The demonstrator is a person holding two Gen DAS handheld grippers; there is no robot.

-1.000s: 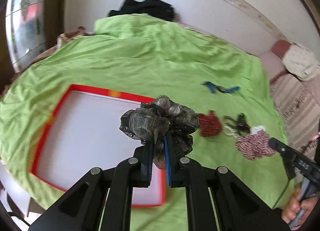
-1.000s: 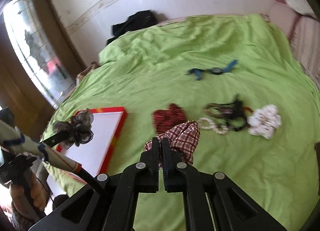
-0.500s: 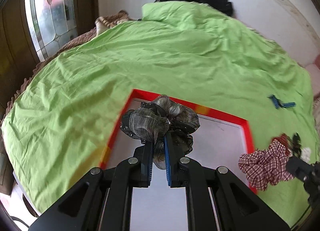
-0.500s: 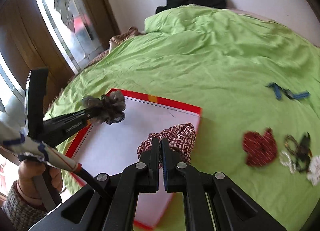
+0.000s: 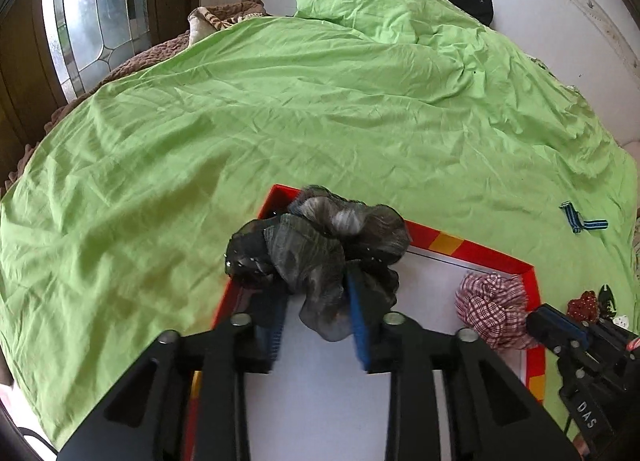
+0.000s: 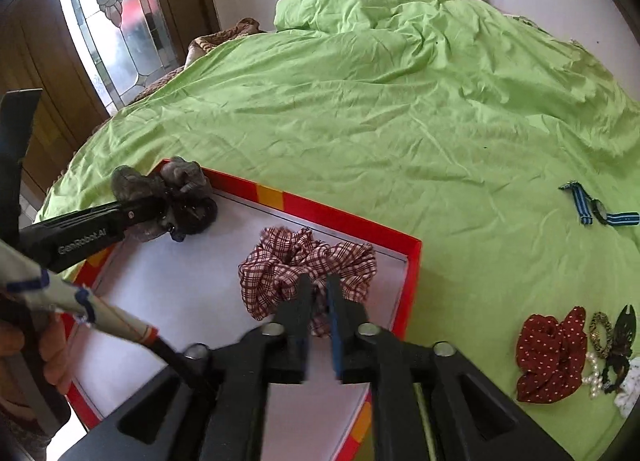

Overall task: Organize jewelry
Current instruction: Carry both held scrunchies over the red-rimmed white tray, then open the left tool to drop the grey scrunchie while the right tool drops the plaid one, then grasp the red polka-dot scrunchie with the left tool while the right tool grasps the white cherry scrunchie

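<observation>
Evidently two pieces are being delivered into the shallow red-rimmed tray with the white floor (image 6: pixel 412 261), which lies on the green bedsheet (image 6: pixel 380 109). At the tray's far left corner, the dark grey sheer fabric scrunchie (image 5: pixel 320 245) is seen between the fingers of the left gripper (image 5: pixel 316 317), whose jaws are opening, so the hold is being let go. Near the tray's far right edge, the red-and-white checked fabric scrunchie (image 6: pixel 304 269) lies on the white floor between the parting jaws of the right gripper (image 6: pixel 318 321), with little gap yet showing.

Outside the tray, well to its right on the sheet, a dark red dotted scrunchie (image 6: pixel 548 353), a string of white pearls (image 6: pixel 596 373), a dark hair claw (image 6: pixel 620 337) and a blue striped watch strap (image 6: pixel 592 213) are left to be sorted.

Whether either scrunchie is fully released cannot be told. The tray's near edge is hidden behind the gripper bodies, and the white item at the right border of the right wrist view is cut off.
</observation>
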